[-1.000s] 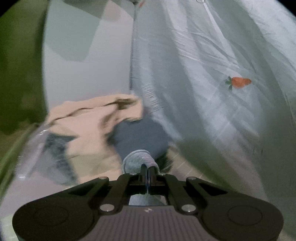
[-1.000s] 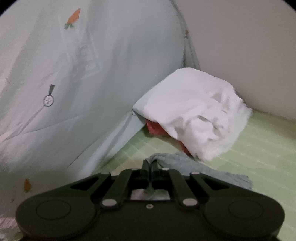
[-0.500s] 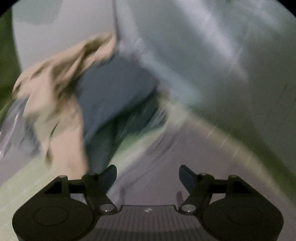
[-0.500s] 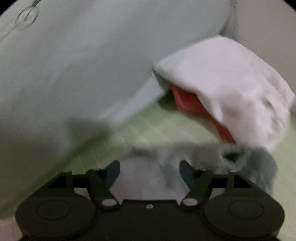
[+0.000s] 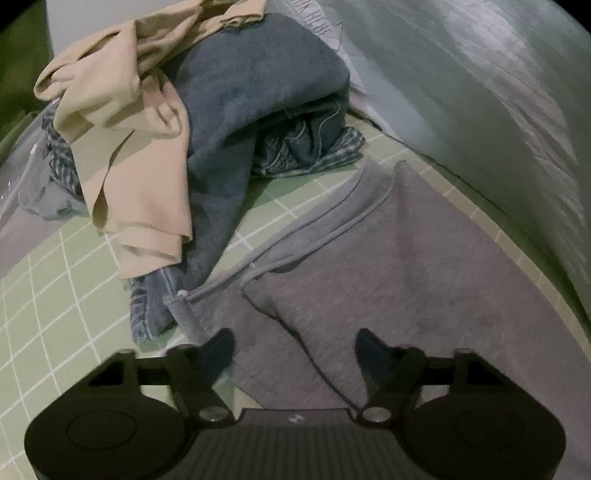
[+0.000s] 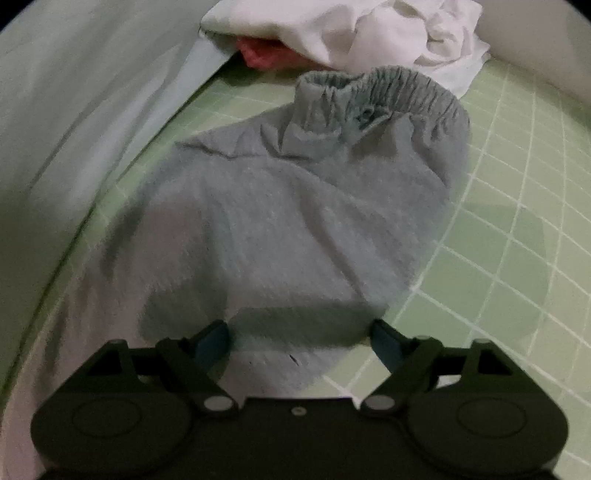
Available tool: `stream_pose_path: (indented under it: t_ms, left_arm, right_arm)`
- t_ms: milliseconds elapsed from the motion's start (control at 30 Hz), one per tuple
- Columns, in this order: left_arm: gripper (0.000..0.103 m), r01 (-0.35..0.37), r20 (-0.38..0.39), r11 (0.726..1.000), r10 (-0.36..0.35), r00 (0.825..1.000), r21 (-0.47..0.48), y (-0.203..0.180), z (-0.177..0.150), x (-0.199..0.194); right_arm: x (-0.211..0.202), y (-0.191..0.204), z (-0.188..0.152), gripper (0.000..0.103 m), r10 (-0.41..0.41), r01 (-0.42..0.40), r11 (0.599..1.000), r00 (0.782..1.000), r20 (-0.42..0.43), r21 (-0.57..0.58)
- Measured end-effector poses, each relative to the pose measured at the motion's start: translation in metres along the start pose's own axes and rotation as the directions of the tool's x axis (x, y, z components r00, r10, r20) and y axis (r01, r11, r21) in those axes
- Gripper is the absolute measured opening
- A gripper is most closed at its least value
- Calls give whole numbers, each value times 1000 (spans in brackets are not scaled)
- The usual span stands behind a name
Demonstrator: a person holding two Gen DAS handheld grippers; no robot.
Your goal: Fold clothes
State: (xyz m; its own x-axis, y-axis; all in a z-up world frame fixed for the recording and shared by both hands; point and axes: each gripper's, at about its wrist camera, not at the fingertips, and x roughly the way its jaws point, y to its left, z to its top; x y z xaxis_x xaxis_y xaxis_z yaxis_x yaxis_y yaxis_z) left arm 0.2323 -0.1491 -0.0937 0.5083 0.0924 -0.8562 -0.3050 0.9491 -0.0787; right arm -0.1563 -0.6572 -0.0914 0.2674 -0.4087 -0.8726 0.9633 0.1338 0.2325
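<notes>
Surface: green grid mat (image 5: 55,280), pale sheet (image 5: 480,74) along far edge.
Grey garment (image 5: 406,258): flat on mat, elastic waistband (image 6: 406,88) at far end in rt view; drawcord seam in lt view.
L gripper (image 5: 295,345): fingers spread wide, holding nothing, over garment.
R gripper (image 6: 301,338): fingers spread wide, nothing held, over garment.
Pile lt: tan cloth (image 5: 125,122) on blue cloth (image 5: 258,81), touching garment edge.
Pile rt: white cloth (image 6: 351,29) over red cloth (image 6: 266,53), just past waistband.
</notes>
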Motion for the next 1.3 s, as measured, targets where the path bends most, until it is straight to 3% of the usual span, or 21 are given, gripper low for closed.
stream_pose_path:
  t_ms: [33,100,167,233,533,767,900,1000,1033,1100,1167,1300]
  left_arm:
    - [48,-14,12,1000,14,1000,-1,-1,-1,0]
    - [7,-8,27,1000,8,1000,-6,2,-1,-1]
    - [4,30,35,999,-29,999,-13,7,-1,-2]
    - [4,30,38,999,-29,999,-24,17,-5,-6]
    - [4,27,15,999,-27,1000,-23,95,-54,-50]
    - [4,-26,8,999,27,1000,-47,187,-93,-85]
    - [6,-59,3,998,59,998,-29,212,-103,-93]
    - [15,-58,9,998,58,998,11,211,-107,-101]
    - [21,-62,15,998,61,998,21,207,-107,-104]
    - [43,-58,35,998,57,998,32,199,-110,-113]
    - [53,-40,70,998,37,997,42,188,-114,-126]
    - [65,-15,137,997,5,991,78,160,-127,-153]
  right_arm:
    - [1,2,1,76,12,-12,1000,1000,-2,-14]
    - [0,5,1,50,23,-23,999,1000,6,-48]
    - [1,3,2,8,42,-42,997,999,-9,-62]
    - [0,-4,2,6,73,-73,997,997,-18,-34]
    - [-39,-54,-24,5,48,-47,996,999,3,-78]
    - [-72,-116,-64,5,50,-53,996,998,-47,-75]
    - [-89,-131,-88,6,73,-80,992,995,-75,-99]
    - [-94,-128,-95,9,86,-98,982,993,-80,-160]
    - [-96,-126,-95,14,91,-104,978,993,-78,-180]
    - [-102,-122,-89,26,105,-114,970,993,-52,-214]
    - [-111,-122,-81,42,131,-126,959,991,3,-255]
    - [-121,-121,-57,46,155,-101,919,981,114,-382]
